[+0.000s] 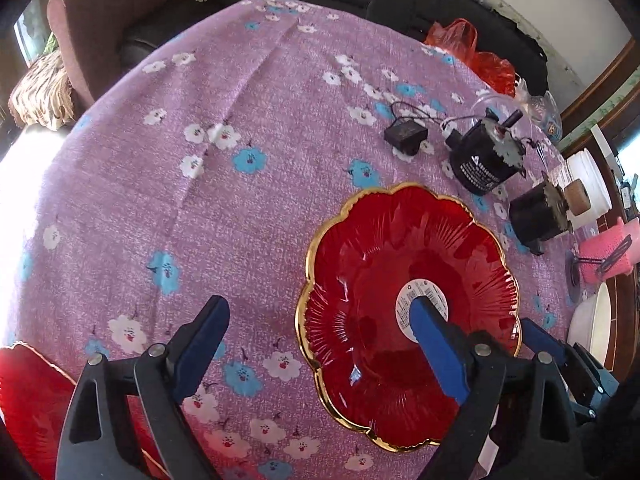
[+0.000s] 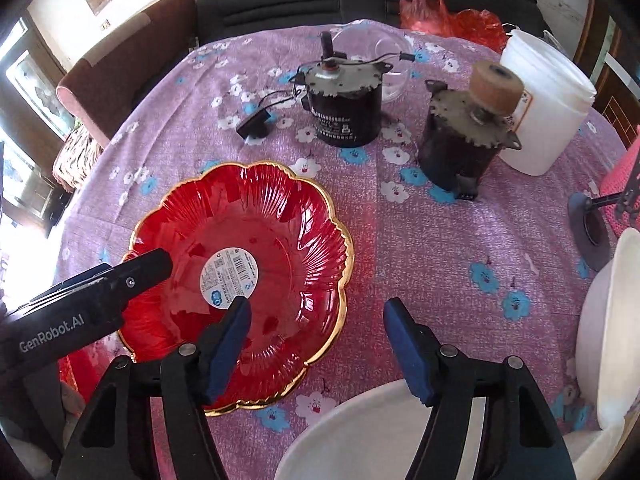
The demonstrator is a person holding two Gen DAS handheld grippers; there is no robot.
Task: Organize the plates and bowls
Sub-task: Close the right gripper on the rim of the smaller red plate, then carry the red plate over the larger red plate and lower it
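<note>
A red glass plate (image 1: 380, 260) with a scalloped gold rim and a round white sticker in its middle lies on the purple flowered tablecloth (image 1: 180, 200). My left gripper (image 1: 316, 312) is open and straddles the plate's left rim, one blue finger over the sticker and the other over the cloth. My right gripper (image 2: 318, 312) is open astride the right rim of the same plate (image 2: 280, 220). A second red plate (image 1: 24, 392) peeks in at the lower left. A white bowl (image 2: 360, 432) lies under the right gripper, and another white bowl (image 2: 612, 360) sits at the right edge.
Two black motors (image 2: 344, 108) (image 2: 460, 148), a small black capacitor on wires (image 2: 252, 124), a clear glass bowl (image 2: 384, 52) and a white tub (image 2: 548, 112) stand behind the plate. A red plastic bag (image 2: 448, 16) lies at the far edge. Chairs surround the table.
</note>
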